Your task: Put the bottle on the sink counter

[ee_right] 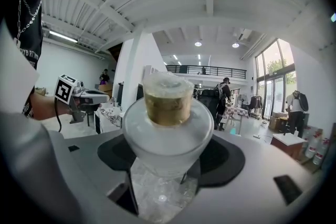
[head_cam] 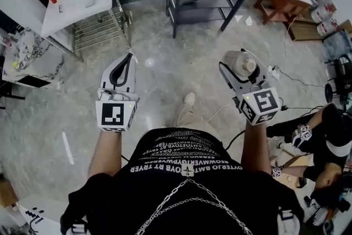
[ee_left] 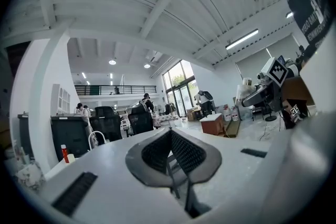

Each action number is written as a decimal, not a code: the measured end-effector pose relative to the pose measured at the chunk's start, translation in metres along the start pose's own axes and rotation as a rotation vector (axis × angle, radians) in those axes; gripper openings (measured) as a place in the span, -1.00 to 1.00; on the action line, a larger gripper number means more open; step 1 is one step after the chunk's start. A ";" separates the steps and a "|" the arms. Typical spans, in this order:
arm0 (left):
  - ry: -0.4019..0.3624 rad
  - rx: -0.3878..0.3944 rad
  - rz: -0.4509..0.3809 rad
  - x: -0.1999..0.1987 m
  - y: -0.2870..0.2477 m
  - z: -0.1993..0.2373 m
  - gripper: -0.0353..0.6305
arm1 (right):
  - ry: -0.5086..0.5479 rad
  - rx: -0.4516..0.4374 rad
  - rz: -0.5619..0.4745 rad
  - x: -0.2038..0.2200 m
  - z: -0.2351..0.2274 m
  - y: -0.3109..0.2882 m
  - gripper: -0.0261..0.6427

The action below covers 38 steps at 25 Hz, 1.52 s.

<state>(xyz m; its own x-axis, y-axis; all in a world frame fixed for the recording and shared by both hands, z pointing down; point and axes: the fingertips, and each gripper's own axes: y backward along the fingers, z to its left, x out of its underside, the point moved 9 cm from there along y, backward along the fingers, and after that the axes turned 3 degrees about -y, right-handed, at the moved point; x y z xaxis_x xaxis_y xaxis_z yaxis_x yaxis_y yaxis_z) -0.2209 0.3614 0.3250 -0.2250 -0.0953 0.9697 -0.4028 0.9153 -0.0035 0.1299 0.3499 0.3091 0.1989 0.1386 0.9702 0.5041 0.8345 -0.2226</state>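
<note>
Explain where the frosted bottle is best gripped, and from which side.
Probably on the bottle's broad frosted body, below the shoulder, with one jaw on each flank, as the right gripper holds it. The body is the widest part; the capped neck is narrower, and the sloping shoulder could let the jaws slip.

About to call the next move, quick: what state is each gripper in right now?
Left gripper: closed, nothing between its jaws.
Right gripper: closed on the bottle.
</note>
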 end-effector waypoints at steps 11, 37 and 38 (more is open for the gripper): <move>-0.025 -0.055 0.025 0.001 -0.087 0.021 -0.88 | 0.008 -0.066 -0.016 -0.010 -0.074 -0.082 0.06; -0.002 -0.138 0.101 -0.008 -0.282 0.001 -0.88 | 0.014 -0.172 -0.020 -0.020 -0.266 -0.203 0.06; 0.000 -0.152 0.112 -0.005 -0.282 0.004 -0.88 | 0.016 -0.177 -0.018 -0.021 -0.269 -0.208 0.06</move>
<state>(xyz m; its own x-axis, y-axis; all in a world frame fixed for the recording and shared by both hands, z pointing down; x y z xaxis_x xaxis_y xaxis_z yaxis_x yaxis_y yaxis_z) -0.1095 0.1017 0.3201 -0.2611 0.0108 0.9653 -0.2366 0.9687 -0.0748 0.2474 0.0303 0.3094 0.2011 0.1144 0.9729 0.6476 0.7296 -0.2197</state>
